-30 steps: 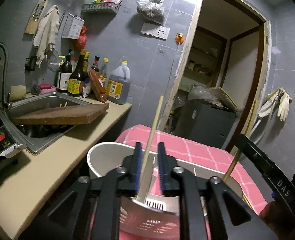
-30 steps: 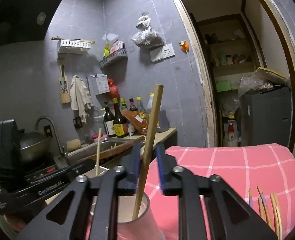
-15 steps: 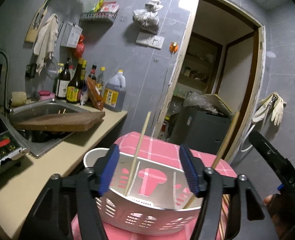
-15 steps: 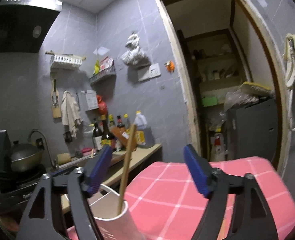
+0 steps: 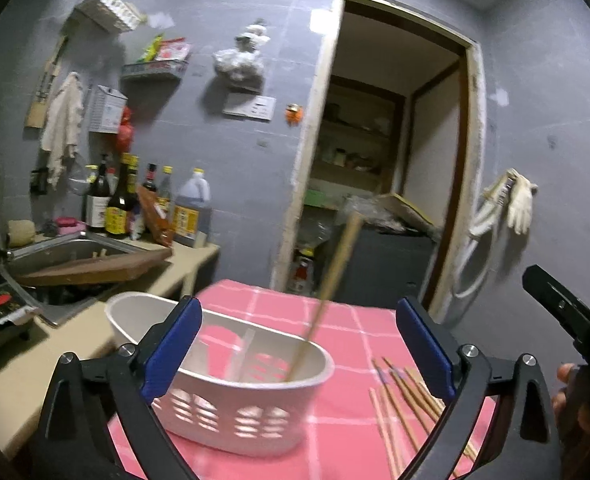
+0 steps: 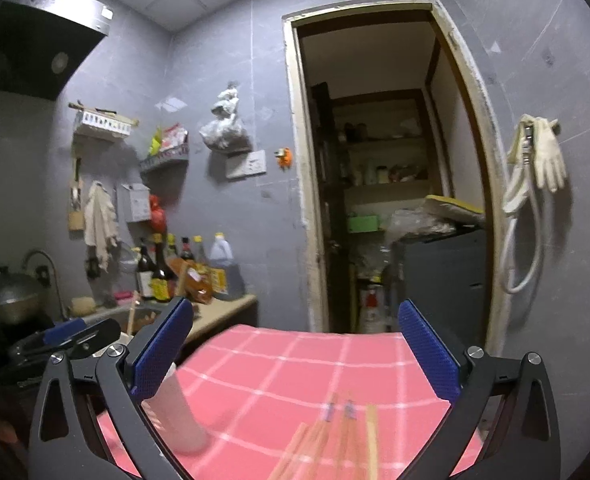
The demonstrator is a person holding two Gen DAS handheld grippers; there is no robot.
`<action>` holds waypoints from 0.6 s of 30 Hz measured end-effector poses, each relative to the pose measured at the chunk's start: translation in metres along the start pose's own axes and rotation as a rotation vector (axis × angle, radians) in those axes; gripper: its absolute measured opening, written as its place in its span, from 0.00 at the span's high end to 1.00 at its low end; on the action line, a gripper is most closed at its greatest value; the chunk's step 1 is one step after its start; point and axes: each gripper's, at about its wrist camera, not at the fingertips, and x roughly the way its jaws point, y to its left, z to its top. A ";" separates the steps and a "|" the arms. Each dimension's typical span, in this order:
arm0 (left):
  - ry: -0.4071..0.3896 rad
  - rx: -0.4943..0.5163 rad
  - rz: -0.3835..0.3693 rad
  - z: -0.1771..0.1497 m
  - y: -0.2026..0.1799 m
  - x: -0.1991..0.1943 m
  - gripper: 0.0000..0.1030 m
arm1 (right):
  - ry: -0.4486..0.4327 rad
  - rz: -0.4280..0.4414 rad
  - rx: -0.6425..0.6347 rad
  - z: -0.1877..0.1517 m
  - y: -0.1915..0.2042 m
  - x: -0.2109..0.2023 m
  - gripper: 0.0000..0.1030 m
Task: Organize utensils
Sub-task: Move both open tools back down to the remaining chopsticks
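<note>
- Left wrist view: your left hand-held gripper (image 5: 295, 354) has just opened wide and empty; its chopstick (image 5: 327, 300) now leans in the white basket (image 5: 231, 420).
- Your right hand-held gripper (image 6: 295, 354) likewise just opened, holding nothing.
- Loose chopsticks (image 5: 407, 404) wait beside the basket on the pink cloth (image 5: 335, 440); likely next.

From my feed I take the open doorway (image 5: 391, 152) as my landmark: to its left on the grey wall hang a knotted plastic bag (image 5: 239, 62) and a wall socket plate (image 5: 250, 107), and lower down a row of sauce bottles (image 5: 119, 200) with a big oil jug (image 5: 191, 210) stands at the back of the desk (image 5: 11, 372). Further left of the doorway I see a steel sink (image 5: 51, 252) with a wooden cutting board (image 5: 95, 270) laid across it and a cloth (image 5: 63, 118) hanging above. To the doorway's right, pale rubber gloves (image 6: 549, 156) and a looped white hose (image 6: 523, 240) hang on the wall, and inside it shelves (image 6: 379, 168) hold jars behind a dark cabinet (image 6: 439, 272).
</note>
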 end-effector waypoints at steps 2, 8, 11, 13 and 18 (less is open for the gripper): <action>0.022 0.019 -0.027 -0.006 -0.013 0.002 0.06 | 0.021 -0.027 -0.018 -0.003 -0.008 -0.005 0.00; 0.107 0.076 -0.077 -0.030 -0.046 0.015 0.06 | 0.105 -0.095 -0.041 -0.021 -0.033 -0.007 0.00; 0.165 0.098 -0.083 -0.045 -0.059 0.025 0.06 | 0.149 -0.135 -0.051 -0.033 -0.043 -0.005 0.00; 0.197 0.114 -0.082 -0.054 -0.066 0.032 0.06 | 0.166 -0.144 -0.045 -0.040 -0.048 -0.004 0.00; 0.263 0.150 -0.061 -0.075 -0.076 0.047 0.06 | 0.236 -0.168 -0.015 -0.060 -0.064 0.005 0.00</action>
